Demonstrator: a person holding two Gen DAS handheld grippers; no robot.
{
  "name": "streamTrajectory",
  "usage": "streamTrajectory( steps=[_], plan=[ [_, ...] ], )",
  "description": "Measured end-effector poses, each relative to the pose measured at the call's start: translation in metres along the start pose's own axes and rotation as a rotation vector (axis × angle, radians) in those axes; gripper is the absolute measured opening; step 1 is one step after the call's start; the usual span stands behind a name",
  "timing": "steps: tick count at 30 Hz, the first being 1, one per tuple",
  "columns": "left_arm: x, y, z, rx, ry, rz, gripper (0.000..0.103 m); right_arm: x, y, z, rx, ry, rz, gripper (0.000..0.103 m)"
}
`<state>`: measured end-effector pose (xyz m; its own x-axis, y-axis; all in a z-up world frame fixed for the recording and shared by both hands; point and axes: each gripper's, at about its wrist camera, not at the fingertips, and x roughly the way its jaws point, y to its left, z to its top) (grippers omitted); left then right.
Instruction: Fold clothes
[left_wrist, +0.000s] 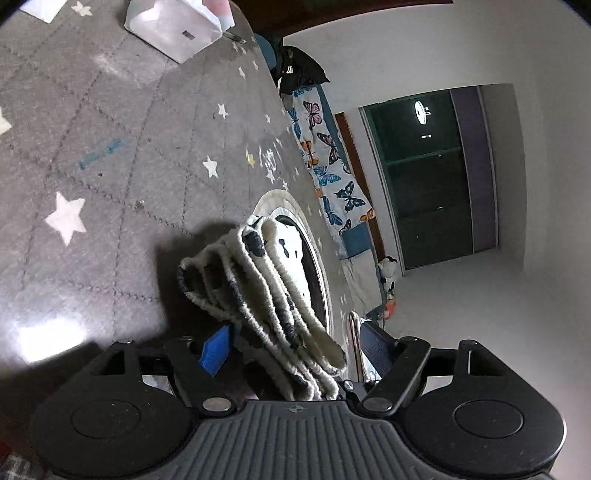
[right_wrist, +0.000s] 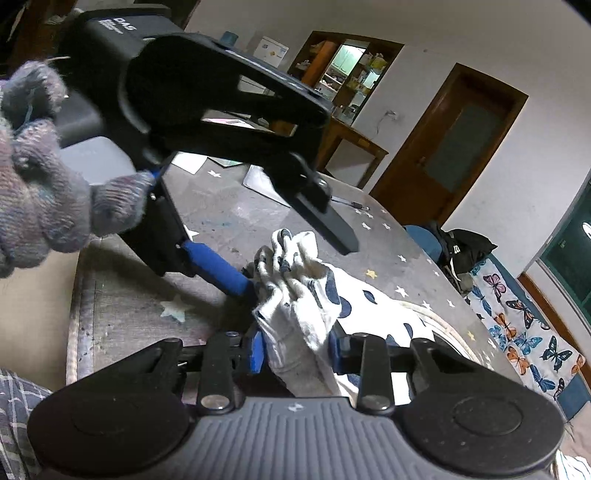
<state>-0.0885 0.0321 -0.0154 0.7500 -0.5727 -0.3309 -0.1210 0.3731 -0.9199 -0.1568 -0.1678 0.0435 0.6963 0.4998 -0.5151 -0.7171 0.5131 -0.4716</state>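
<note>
A white garment with dark blue dots (left_wrist: 266, 280) lies bunched on a grey star-patterned table cover (left_wrist: 110, 147). In the left wrist view my left gripper (left_wrist: 295, 347) has its blue pads on either side of the garment's thick folded edges, which fill the gap. In the right wrist view my right gripper (right_wrist: 295, 350) is shut on a bunch of the same garment (right_wrist: 303, 295) near the table's front edge. The left gripper (right_wrist: 295, 251) shows there too, held by a gloved hand (right_wrist: 40, 192), its blue finger touching the cloth and the other finger above it.
A white box (left_wrist: 173, 26) and papers (right_wrist: 192, 162) sit at the table's far end. A butterfly-print cloth (right_wrist: 524, 332) and a black garment (right_wrist: 465, 243) lie on furniture beside the table. A wooden door (right_wrist: 450, 147) and shelves stand behind.
</note>
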Motion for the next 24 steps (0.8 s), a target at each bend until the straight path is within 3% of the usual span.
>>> streamTrajectory(
  steps=[8, 13, 17, 24],
  plan=[
    [0.016, 0.004, 0.004, -0.037, 0.017, 0.018, 0.075, -0.003, -0.003, 0.002, 0.015, -0.025, 0.017, 0.03],
    [0.021, 0.011, 0.009, -0.053, 0.038, 0.042, 0.048, -0.005, -0.001, -0.002, 0.015, -0.021, 0.043, 0.031],
    [0.022, 0.017, 0.013, -0.051, 0.046, 0.068, 0.039, -0.005, -0.008, -0.005, 0.041, -0.021, 0.089, 0.041],
    [0.016, 0.023, 0.024, 0.001, 0.029, 0.136, 0.032, -0.018, -0.03, -0.016, 0.132, -0.019, 0.167, 0.045]
  ],
)
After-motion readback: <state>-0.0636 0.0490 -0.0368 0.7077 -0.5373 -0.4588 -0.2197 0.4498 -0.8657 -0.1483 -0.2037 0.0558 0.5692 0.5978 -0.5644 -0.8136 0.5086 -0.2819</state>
